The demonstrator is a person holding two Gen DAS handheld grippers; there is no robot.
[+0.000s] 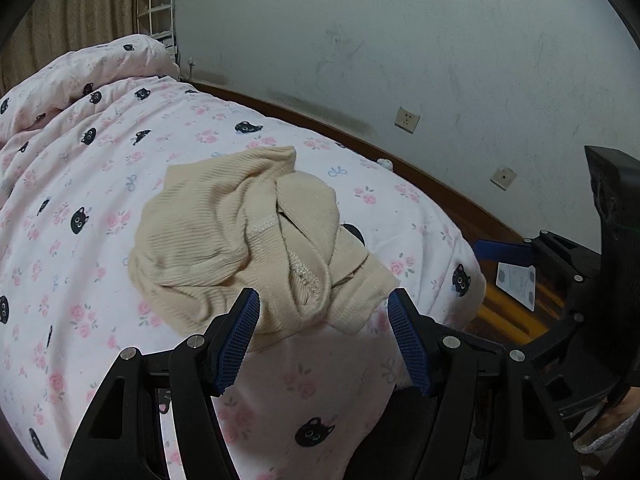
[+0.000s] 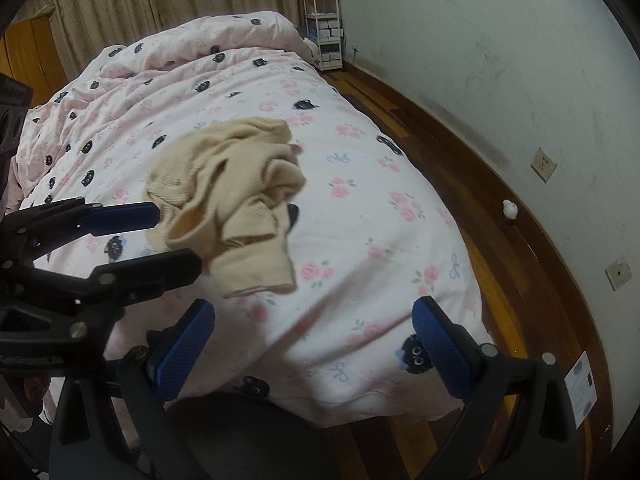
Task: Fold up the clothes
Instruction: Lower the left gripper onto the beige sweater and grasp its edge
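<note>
Both tongs stand spread wide with nothing between their blue pads. From the left wrist view, the left tongs hang just in front of a crumpled beige ribbed garment, whose near hem droops between the two fingers; whether the cloth touches either pad cannot be told. The right tongs hover lower down over the bare quilt, apart from the garment, which lies further up the bed in that view.

The garment sits bunched in a heap near the foot end of the bed, on a pink quilt printed with roses, bows and black cat faces. Its folds hide its shape: a stitched hem and a tube-like opening show, but what kind of clothing it is cannot be made out. One cat face peeks out from under its right edge.

From the right wrist view, the left tongs enter from the left side, with one blue finger beside the heap and the black one overlapping its near edge. A strip of wooden floor runs between the bed and the white wall. The bases of both tongs are cut off by the frame edges.
</note>
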